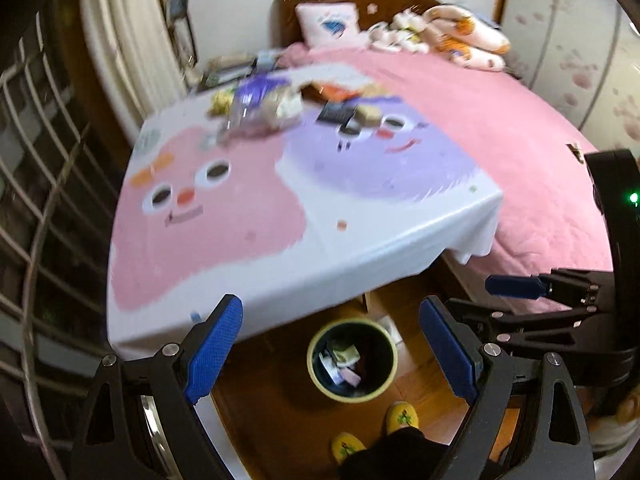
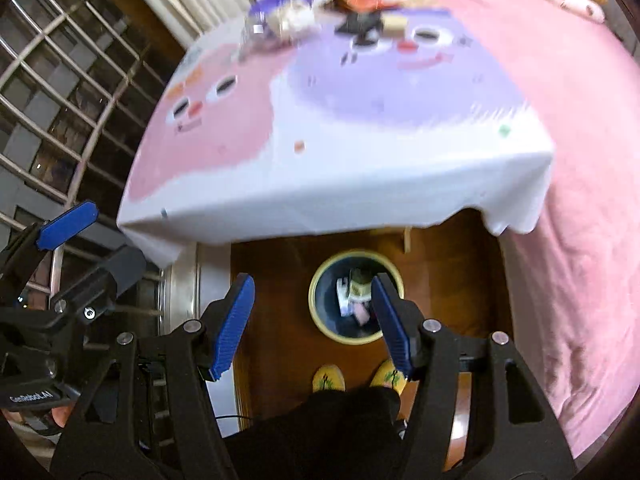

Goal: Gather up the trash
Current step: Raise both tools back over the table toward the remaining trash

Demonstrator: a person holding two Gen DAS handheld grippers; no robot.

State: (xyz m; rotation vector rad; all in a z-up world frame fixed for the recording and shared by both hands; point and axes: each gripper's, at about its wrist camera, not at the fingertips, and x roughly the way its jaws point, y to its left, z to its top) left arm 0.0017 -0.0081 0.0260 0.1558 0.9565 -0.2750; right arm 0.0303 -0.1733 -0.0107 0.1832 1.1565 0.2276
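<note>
A round trash bin (image 1: 352, 360) with a pale rim stands on the wooden floor below the table's near edge; it also shows in the right wrist view (image 2: 320, 312). Several wrappers lie inside it. More trash (image 1: 264, 108), wrappers and a clear plastic bag, is piled at the far end of the table (image 1: 280, 240); the pile also shows in the right wrist view (image 2: 320, 12). My left gripper (image 1: 332, 352) is open and empty, above the bin. My right gripper (image 2: 312, 320) is open and empty, also above the bin. Both views are blurred.
The table wears a cartoon cloth in pink, purple and white. A pink bed (image 1: 520, 140) with pillows lies to the right. A barred window (image 2: 60, 100) and curtain are on the left. The person's yellow slippers (image 1: 400, 416) stand by the bin.
</note>
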